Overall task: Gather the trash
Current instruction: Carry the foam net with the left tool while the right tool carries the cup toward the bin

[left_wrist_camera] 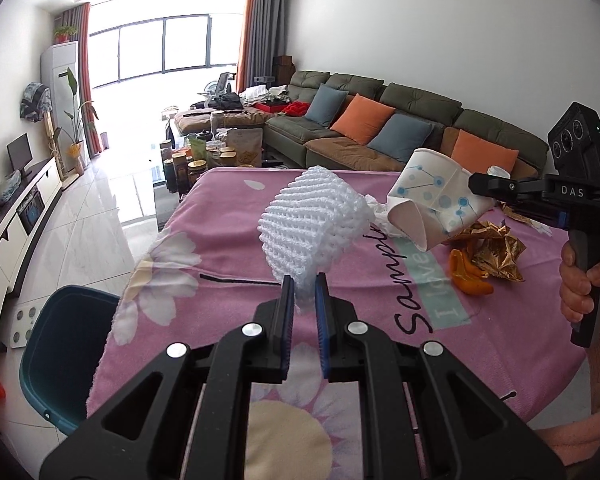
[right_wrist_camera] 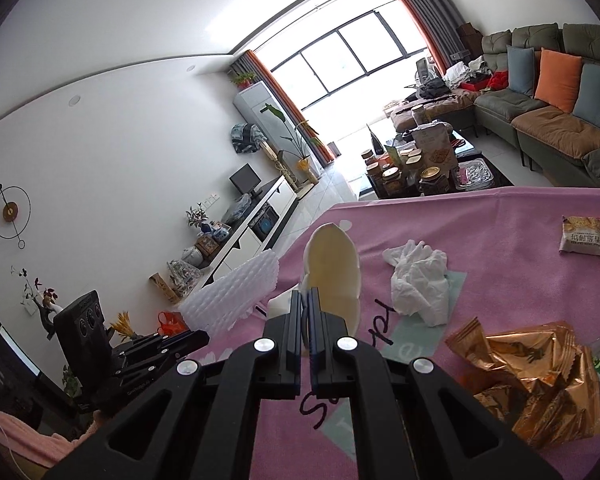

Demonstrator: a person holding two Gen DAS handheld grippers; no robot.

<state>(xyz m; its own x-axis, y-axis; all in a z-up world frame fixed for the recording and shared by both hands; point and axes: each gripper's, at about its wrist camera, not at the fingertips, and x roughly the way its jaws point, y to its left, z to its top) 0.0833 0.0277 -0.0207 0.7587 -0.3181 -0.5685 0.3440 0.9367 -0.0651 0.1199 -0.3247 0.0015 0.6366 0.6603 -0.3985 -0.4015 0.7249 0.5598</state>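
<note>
My left gripper (left_wrist_camera: 305, 286) is shut on a white foam fruit net (left_wrist_camera: 314, 226) and holds it up over the pink flowered tablecloth (left_wrist_camera: 228, 248). In the left wrist view my right gripper (left_wrist_camera: 473, 184) comes in from the right, shut on the rim of a crushed white paper cup with blue dots (left_wrist_camera: 432, 204). From the right wrist view, the same gripper (right_wrist_camera: 305, 294) pinches the cup (right_wrist_camera: 332, 272), and the foam net (right_wrist_camera: 236, 292) hangs to its left. On the cloth lie a crumpled white tissue (right_wrist_camera: 418, 280), gold foil wrappers (right_wrist_camera: 532, 376) and orange peel (left_wrist_camera: 466, 274).
A dark teal bin (left_wrist_camera: 66, 356) stands on the floor beside the table's left edge. Snack packets (right_wrist_camera: 582, 236) lie at the far right of the cloth. Beyond the table are a low table crowded with jars (left_wrist_camera: 196, 160), a green sofa (left_wrist_camera: 380, 120) and a TV cabinet (left_wrist_camera: 16, 216).
</note>
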